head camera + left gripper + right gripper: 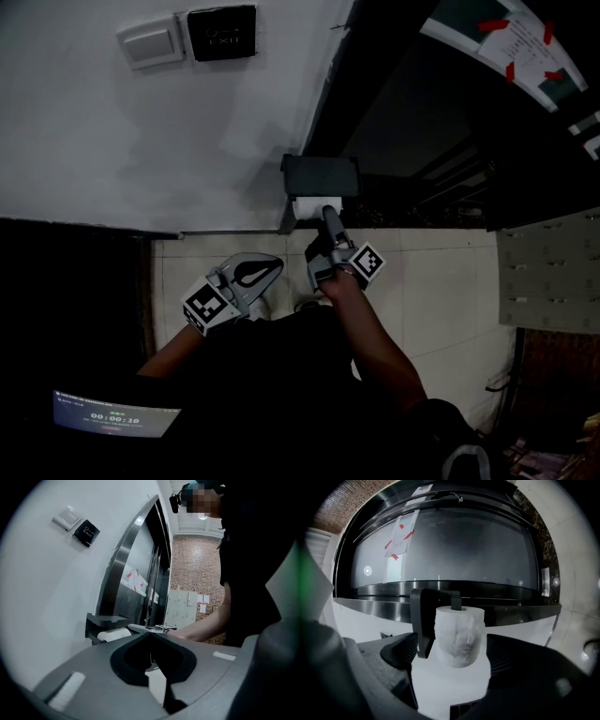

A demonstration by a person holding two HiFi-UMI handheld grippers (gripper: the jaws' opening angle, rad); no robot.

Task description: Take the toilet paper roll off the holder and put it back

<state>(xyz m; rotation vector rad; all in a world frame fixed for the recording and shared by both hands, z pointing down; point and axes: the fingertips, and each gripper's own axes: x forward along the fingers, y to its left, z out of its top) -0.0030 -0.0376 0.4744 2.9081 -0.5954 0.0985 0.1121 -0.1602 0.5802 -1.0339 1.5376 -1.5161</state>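
The toilet paper roll (309,208) sits on its dark holder (321,175) at the centre of the head view, where the white wall (141,141) meets a dark glazed panel. The holder's cover lies just above the roll in that view.

The right gripper (327,217) reaches up from the lower middle of the frame, and its tips are at the roll. The person's forearm (370,328) runs down behind it towards the lower right. In the right gripper view the jaws stand wide apart, one at the lower left and one at the lower right. The roll appears between them at mid-frame, with its core on the holder's peg. The left pad is clear of the paper, with the holder's arm in the gap. The right pad is very near the roll, and whether it touches cannot be told. Neither pad squeezes the roll.

The left gripper (274,265) is at the lower left of centre in the head view, well apart from the holder. Its marker cube (208,305) faces the camera. In the left gripper view its jaws meet at the tips with nothing between them.

A light switch (150,41) and an EXIT sign (221,34) are mounted side by side on the wall at the upper left. A small lit screen (114,412) shows at the lower left. A sheet of paper (401,536) is taped with red strips to the dark panel, at the upper left of the right gripper view.
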